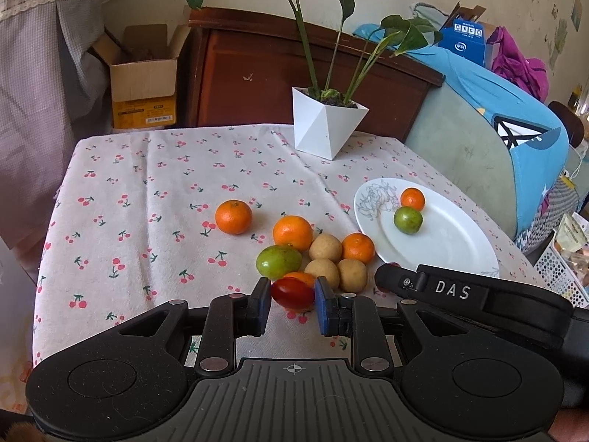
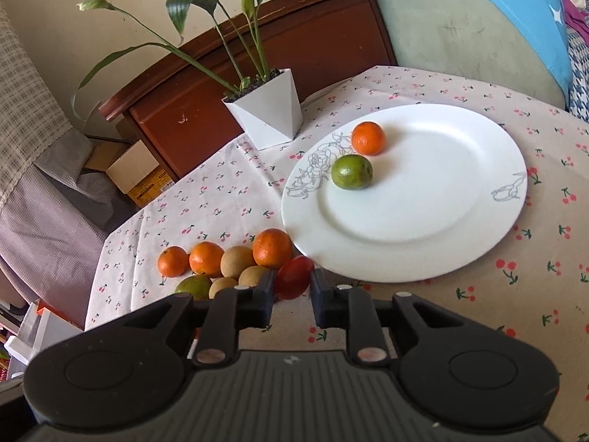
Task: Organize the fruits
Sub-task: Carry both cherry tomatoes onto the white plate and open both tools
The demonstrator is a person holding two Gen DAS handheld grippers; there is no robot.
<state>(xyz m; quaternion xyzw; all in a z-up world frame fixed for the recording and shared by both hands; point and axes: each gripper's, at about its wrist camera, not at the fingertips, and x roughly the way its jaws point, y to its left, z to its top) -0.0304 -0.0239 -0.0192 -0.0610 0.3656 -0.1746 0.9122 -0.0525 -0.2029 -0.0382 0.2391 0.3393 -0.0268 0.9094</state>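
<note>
A red tomato (image 1: 292, 293) sits between the fingers of my left gripper (image 1: 292, 304), which is shut on it just above the cloth. The same tomato (image 2: 293, 275) shows between the fingers of my right gripper (image 2: 292, 291), which stands open around it without a clear grip. Behind it lies a cluster: several oranges (image 1: 292, 232), a green fruit (image 1: 278, 261) and three tan round fruits (image 1: 325, 247). A white plate (image 1: 452, 243) to the right holds one orange (image 2: 368, 138) and one green fruit (image 2: 352, 171).
A white faceted planter (image 1: 325, 123) with a leafy plant stands at the back of the cherry-print tablecloth (image 1: 147, 202). A brown cabinet, a cardboard box and a sofa lie beyond the table. A white basket (image 1: 563, 276) is at the right.
</note>
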